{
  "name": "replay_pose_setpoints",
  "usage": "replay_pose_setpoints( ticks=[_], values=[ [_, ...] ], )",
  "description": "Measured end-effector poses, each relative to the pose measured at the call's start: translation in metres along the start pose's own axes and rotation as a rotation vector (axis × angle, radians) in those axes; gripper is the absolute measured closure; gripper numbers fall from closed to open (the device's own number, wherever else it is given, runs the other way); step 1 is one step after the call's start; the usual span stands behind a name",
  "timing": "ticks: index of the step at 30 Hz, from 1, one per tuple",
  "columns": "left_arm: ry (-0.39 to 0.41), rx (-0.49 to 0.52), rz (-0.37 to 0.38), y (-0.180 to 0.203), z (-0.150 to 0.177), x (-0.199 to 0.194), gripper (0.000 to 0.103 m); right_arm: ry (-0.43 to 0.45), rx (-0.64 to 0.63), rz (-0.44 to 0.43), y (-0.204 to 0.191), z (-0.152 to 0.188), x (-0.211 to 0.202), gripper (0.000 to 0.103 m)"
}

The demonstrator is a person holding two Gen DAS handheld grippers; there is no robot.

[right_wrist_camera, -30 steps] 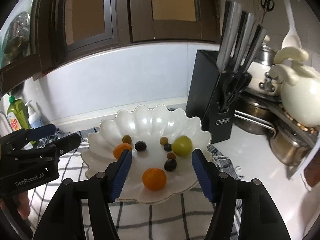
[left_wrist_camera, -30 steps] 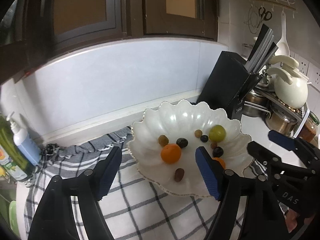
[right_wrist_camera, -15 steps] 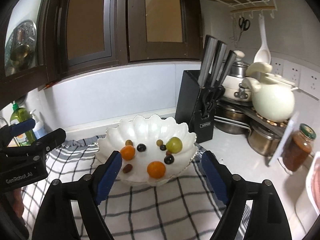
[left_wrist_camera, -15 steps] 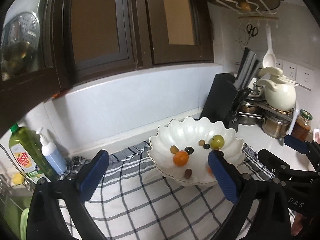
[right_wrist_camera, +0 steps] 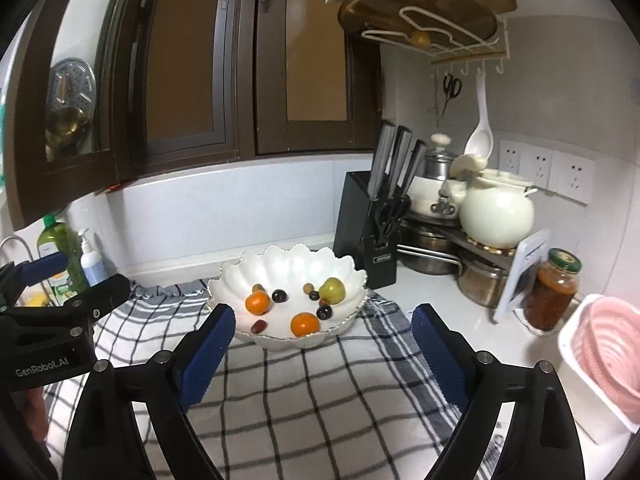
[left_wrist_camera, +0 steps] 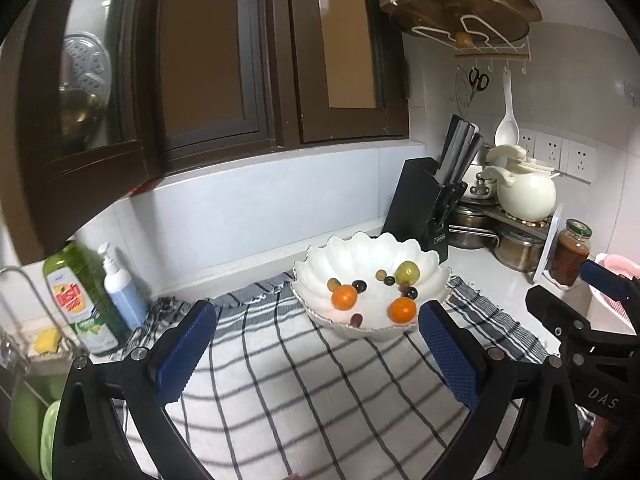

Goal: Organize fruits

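A white scalloped bowl (left_wrist_camera: 320,264) (right_wrist_camera: 288,260) stands on a checked cloth (left_wrist_camera: 304,392) (right_wrist_camera: 304,396). In it lie two oranges (left_wrist_camera: 344,297) (right_wrist_camera: 305,324), a green fruit (left_wrist_camera: 407,271) (right_wrist_camera: 332,290) and several small dark and brown fruits (left_wrist_camera: 359,286) (right_wrist_camera: 279,295). My left gripper (left_wrist_camera: 320,354) hangs wide open over the cloth, short of the bowl, with nothing between its blue pads. My right gripper (right_wrist_camera: 324,354) is likewise back from the bowl, its jaws still opening and empty. Each gripper shows at the edge of the other's view.
A black knife block (left_wrist_camera: 420,204) (right_wrist_camera: 368,224) stands just right of the bowl. Pots, a cream kettle (right_wrist_camera: 496,216), a sauce jar (right_wrist_camera: 554,292) and a pink basket (right_wrist_camera: 608,356) fill the right. Soap bottles (left_wrist_camera: 80,296) and a sink are at the left.
Both grippers have drawn back and up from the bowl, which now looks smaller and farther. Both sets of jaws have spread wider. The fruit in the bowl has not moved.
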State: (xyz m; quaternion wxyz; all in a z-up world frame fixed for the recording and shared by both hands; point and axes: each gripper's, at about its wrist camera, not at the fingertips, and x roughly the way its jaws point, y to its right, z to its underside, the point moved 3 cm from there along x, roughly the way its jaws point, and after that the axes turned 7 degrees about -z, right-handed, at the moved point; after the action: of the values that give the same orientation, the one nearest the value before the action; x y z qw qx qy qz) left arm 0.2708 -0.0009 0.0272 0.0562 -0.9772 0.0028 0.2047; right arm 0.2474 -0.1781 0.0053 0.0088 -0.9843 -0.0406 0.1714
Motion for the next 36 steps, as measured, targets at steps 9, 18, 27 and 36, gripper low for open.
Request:
replay_pose_setpoints(
  ticks=[9,18,27,36],
  values=[
    [0.035,-0.021,-0.010,0.005,0.022,-0.062,0.000,-0.007,-0.012,-0.036,0.001,0.017,-0.053,0.012],
    [0.052,-0.024,-0.017,0.011,0.044,-0.117,0.000,0.002,-0.020,-0.035,-0.002,0.037,-0.107,0.012],
    [0.071,-0.021,-0.018,0.011,0.059,-0.159,0.000,0.005,-0.036,-0.041,-0.010,0.049,-0.146,0.012],
    [0.085,-0.012,-0.016,0.008,0.064,-0.188,0.000,0.018,-0.042,-0.049,-0.013,0.052,-0.174,0.012]
  ],
)
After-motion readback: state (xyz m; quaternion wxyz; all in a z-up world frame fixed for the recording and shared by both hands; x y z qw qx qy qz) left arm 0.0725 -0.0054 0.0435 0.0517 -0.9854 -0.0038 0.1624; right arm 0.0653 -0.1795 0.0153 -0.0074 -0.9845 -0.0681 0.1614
